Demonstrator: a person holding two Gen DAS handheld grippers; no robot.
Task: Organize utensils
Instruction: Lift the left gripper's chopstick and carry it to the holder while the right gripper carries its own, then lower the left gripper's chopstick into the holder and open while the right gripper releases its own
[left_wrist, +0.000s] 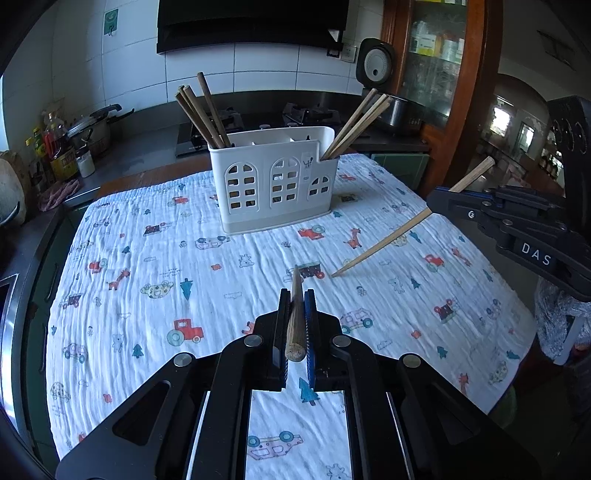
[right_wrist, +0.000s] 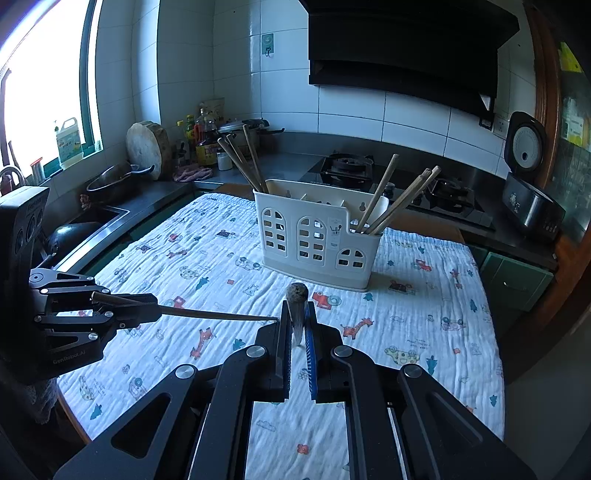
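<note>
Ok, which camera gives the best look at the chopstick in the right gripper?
The left wrist view: it shows the right gripper shut on the chopstick side-on, nearly its whole length, its tip at the cloth. The right wrist view shows only that chopstick's blunt end, foreshortened between the pads.

The right gripper (right_wrist: 297, 325) is closed on a chopstick (right_wrist: 296, 295) — at 12 o'clock stands the white holder (right_wrist: 317, 240); at 9 o'clock the left gripper (right_wrist: 147, 306) clamps another chopstick (right_wrist: 218, 315).
</note>
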